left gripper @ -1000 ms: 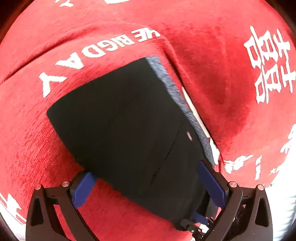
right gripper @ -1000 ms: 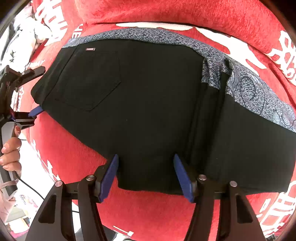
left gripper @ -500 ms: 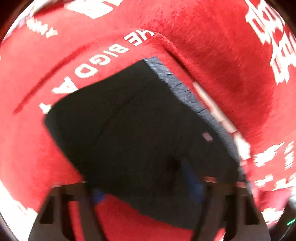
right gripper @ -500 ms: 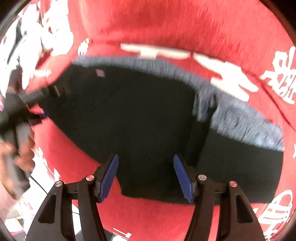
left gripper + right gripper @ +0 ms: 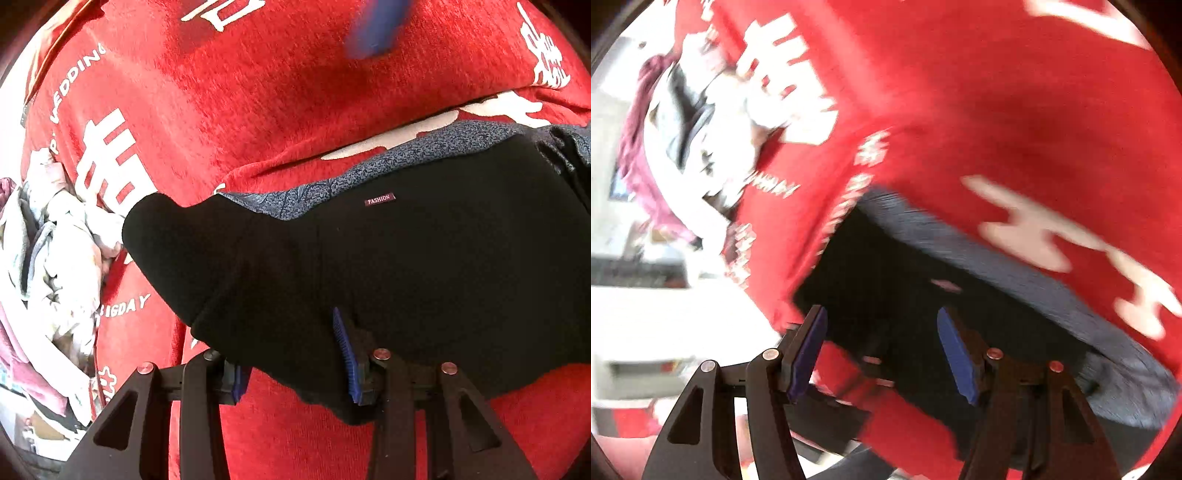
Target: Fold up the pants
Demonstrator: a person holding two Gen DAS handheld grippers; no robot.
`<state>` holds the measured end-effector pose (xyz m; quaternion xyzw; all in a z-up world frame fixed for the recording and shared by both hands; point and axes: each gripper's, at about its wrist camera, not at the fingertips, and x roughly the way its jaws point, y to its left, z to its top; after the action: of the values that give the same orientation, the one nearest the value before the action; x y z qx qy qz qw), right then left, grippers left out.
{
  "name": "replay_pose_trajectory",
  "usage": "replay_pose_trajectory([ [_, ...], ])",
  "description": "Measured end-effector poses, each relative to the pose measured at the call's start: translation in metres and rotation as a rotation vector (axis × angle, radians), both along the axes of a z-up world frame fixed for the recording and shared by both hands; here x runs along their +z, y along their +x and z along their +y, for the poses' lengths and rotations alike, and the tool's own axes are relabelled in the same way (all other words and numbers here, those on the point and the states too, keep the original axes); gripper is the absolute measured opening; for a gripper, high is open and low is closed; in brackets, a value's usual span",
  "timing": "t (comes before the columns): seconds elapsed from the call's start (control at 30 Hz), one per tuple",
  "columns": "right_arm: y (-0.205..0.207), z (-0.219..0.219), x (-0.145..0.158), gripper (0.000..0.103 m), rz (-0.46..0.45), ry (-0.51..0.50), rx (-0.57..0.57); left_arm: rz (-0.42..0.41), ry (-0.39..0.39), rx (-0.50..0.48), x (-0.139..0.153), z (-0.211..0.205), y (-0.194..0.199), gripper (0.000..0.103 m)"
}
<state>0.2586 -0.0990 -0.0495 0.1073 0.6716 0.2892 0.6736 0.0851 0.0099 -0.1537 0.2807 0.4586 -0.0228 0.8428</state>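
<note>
Black pants (image 5: pixel 424 266) with a grey patterned waistband (image 5: pixel 406 162) and a small "FASHION" label (image 5: pixel 378 199) lie on a red blanket (image 5: pixel 277 92). My left gripper (image 5: pixel 291 369) has its jaws closing on a bunched fold at the pants' near edge. Black cloth fills the gap between the blue pads, and the left corner stands lifted. In the blurred right wrist view the pants (image 5: pixel 886 280) lie below and beyond my right gripper (image 5: pixel 882 350), which stands open above them with nothing pinched. A blue blur at the top of the left wrist view may be that gripper's pad.
The red blanket (image 5: pixel 1015 110) carries white lettering and has soft ridges. A pile of white, grey and pink clothes (image 5: pixel 55 258) sits at its left edge, also in the right wrist view as clothes (image 5: pixel 683 122). Pale floor shows beyond that edge.
My left gripper has rolled around and narrowed from wide open onto the pants' edge, bunching the cloth. My right gripper has lifted and swung left, away from the edge it straddled.
</note>
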Motion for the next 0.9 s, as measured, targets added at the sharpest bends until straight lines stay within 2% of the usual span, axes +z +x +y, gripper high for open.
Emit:
replay_pose_trajectory([
  [0.13, 0.013, 0.062, -0.019, 0.067, 0.070, -0.004, 0.119, -0.013, 0.022, -0.001, -0.002, -0.008, 0.001, 0.042],
  [0.2, 0.018, 0.093, -0.038, 0.067, 0.137, -0.027, 0.190, -0.016, 0.019, -0.001, -0.002, -0.007, 0.000, 0.042],
  [0.37, 0.027, 0.118, -0.073, 0.065, 0.226, -0.142, 0.256, -0.033, 0.033, -0.019, 0.001, -0.009, -0.003, 0.042],
  [0.4, 0.029, 0.116, -0.078, 0.049, 0.236, -0.148, 0.250, -0.032, 0.033, -0.022, 0.001, -0.010, -0.003, 0.042],
  [0.43, 0.030, 0.112, -0.081, 0.021, 0.243, -0.132, 0.234, -0.023, 0.025, -0.025, 0.002, -0.011, -0.004, 0.042],
  [0.57, 0.027, 0.083, -0.069, 0.018, 0.195, -0.056, 0.161, -0.041, 0.011, -0.052, 0.016, -0.023, -0.009, 0.042],
  [0.7, 0.019, 0.041, -0.048, 0.017, 0.151, 0.071, 0.115, -0.054, -0.055, -0.063, 0.045, -0.038, -0.012, 0.042],
  [0.9, -0.004, -0.044, -0.013, 0.018, 0.116, 0.295, -0.059, -0.088, -0.144, -0.133, 0.095, -0.076, -0.023, 0.042],
])
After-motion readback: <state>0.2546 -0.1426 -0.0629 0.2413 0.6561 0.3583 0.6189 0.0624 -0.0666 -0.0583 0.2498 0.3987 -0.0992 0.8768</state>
